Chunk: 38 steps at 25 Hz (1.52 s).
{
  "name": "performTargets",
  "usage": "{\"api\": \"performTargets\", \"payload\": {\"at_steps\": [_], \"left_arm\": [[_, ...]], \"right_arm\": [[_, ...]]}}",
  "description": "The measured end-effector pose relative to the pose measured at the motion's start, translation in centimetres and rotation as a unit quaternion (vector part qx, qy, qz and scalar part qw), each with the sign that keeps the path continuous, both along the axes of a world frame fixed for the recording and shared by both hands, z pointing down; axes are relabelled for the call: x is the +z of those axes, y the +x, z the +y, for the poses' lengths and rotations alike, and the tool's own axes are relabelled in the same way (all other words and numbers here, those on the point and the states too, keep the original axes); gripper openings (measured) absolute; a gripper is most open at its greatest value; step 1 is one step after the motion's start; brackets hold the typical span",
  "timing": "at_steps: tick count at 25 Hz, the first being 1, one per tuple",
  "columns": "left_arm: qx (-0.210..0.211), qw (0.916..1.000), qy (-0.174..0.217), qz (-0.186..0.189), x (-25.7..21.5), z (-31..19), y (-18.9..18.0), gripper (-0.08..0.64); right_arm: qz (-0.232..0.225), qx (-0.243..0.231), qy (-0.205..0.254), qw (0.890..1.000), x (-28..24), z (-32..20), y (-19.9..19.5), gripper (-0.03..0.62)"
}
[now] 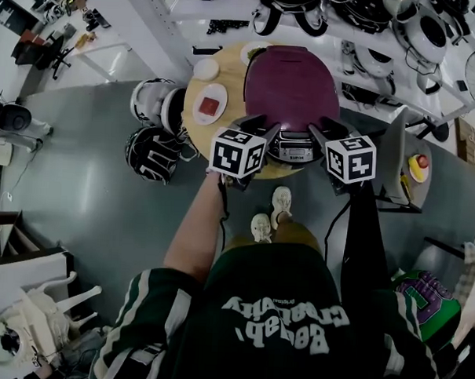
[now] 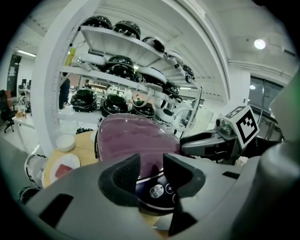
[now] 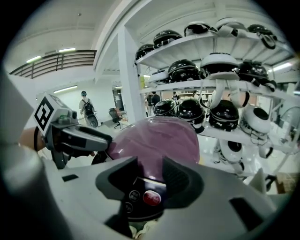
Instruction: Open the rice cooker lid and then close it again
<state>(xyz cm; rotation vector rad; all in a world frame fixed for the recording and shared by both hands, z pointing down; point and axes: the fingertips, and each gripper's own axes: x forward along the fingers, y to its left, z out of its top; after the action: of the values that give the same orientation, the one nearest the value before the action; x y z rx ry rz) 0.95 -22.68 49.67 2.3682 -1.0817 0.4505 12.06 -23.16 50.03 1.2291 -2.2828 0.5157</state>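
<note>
The dark padded fingers (image 2: pixel 123 174) of my left gripper (image 2: pixel 151 168) stand apart with nothing pressed between them, and through the gap I see only the control panel (image 2: pixel 159 187) of the rice cooker (image 1: pixel 292 101). My right gripper (image 3: pixel 149 177) is the same: its fingers are spread and empty, framing the panel's red button. The cooker sits on the round wooden table (image 1: pixel 231 67) directly ahead of me and a little below both tools, with its panel towards me and its purple lid (image 1: pixel 292 81) down and shut. The lid runs lengthwise away from me, so I judge that the hinge is on the far side and the release is on the near edge, above the panel. The two grippers flank that near edge, the left at the front-left corner and the right at the front-right, close to the lid's shoulders but gripping nothing. Neither is clearly nearer, since the front centre lies between them. I reckon whichever I use must come inward and slightly down to reach the catch.
</note>
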Motion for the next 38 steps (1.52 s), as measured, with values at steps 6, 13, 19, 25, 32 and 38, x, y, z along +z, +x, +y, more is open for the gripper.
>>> {"api": "performTargets", "payload": {"at_steps": [6,13,19,25,32,38], "left_arm": [[-0.005,1.0,0.005,-0.006,0.1,0.2,0.1,0.147],[-0.01,0.9999,0.013,-0.002,0.1,0.1,0.1,0.149],[-0.011,0.9998,0.015,-0.007,0.1,0.3,0.0,0.147],[-0.017,0.9987,0.048,-0.009,0.1,0.4,-0.2,0.149],[-0.039,0.9939,0.103,0.0,-2.8,0.1,-1.1,0.163],[-0.057,0.9839,0.169,0.004,-8.3,0.2,-2.4,0.167]], "right_arm": [[0.003,0.005,-0.005,1.0,0.1,0.1,0.0,0.175],[-0.004,0.017,0.006,1.0,0.0,0.0,0.1,0.173],[-0.013,0.02,0.01,1.0,-0.1,0.2,0.2,0.166],[-0.045,0.017,0.026,0.999,-0.2,0.5,-0.2,0.216],[-0.049,0.04,0.085,0.994,-2.9,0.6,0.8,0.235],[-0.054,0.046,0.138,0.988,-7.0,0.7,0.7,0.253]]}}
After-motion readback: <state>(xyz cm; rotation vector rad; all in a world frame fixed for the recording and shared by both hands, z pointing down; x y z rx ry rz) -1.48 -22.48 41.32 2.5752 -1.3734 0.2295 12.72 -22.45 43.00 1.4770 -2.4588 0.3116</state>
